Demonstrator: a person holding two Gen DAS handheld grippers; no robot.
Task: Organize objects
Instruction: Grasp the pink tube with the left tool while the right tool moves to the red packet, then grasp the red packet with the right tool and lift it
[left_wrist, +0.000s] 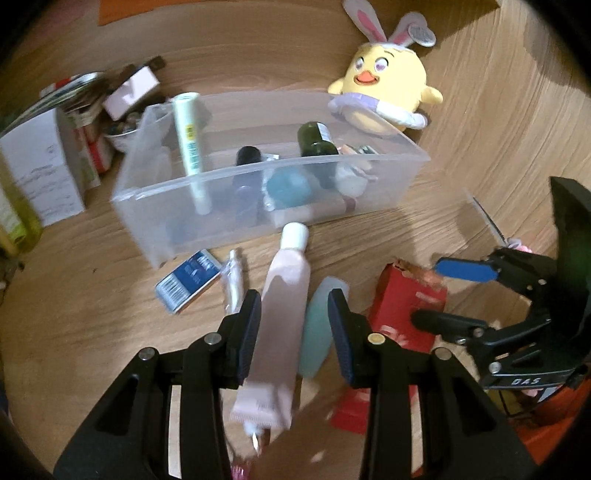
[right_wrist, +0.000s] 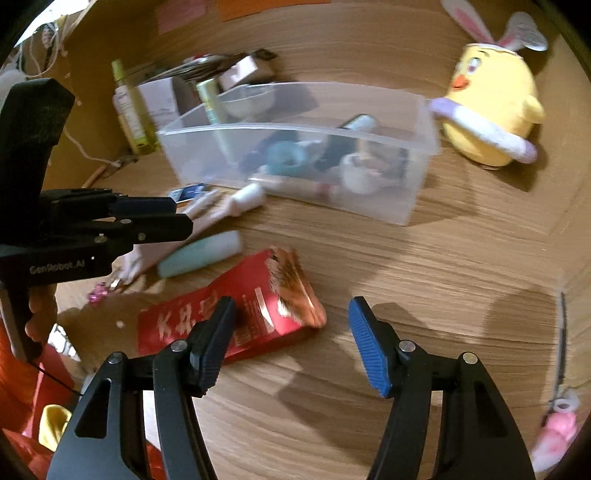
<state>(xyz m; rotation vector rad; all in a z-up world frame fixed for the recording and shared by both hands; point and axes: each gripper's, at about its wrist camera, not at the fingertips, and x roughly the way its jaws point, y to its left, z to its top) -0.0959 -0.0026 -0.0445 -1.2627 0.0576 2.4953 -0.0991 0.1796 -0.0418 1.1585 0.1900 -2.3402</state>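
A clear plastic bin (left_wrist: 177, 206) (right_wrist: 417, 184) on the wooden floor holds several bottles and tubes. In front of it lie a pink tube with a white cap (left_wrist: 284, 306) (right_wrist: 243, 201), a teal tube (left_wrist: 319, 332) (right_wrist: 199, 256), a red box (left_wrist: 402, 310) (right_wrist: 236, 317), a blue card box (left_wrist: 188, 280) and a small clear packet (left_wrist: 232, 284). My left gripper (left_wrist: 293, 332) is open, its fingers on either side of the pink tube. My right gripper (right_wrist: 291, 347) is open and empty above the red box's right end.
A yellow chick plush with bunny ears (left_wrist: 384, 96) (right_wrist: 491, 122) sits right of the bin. White cartons (left_wrist: 40, 170), a yellow-green bottle (right_wrist: 133, 110) and clutter stand left of the bin. A pink object (right_wrist: 554, 435) lies at the right edge.
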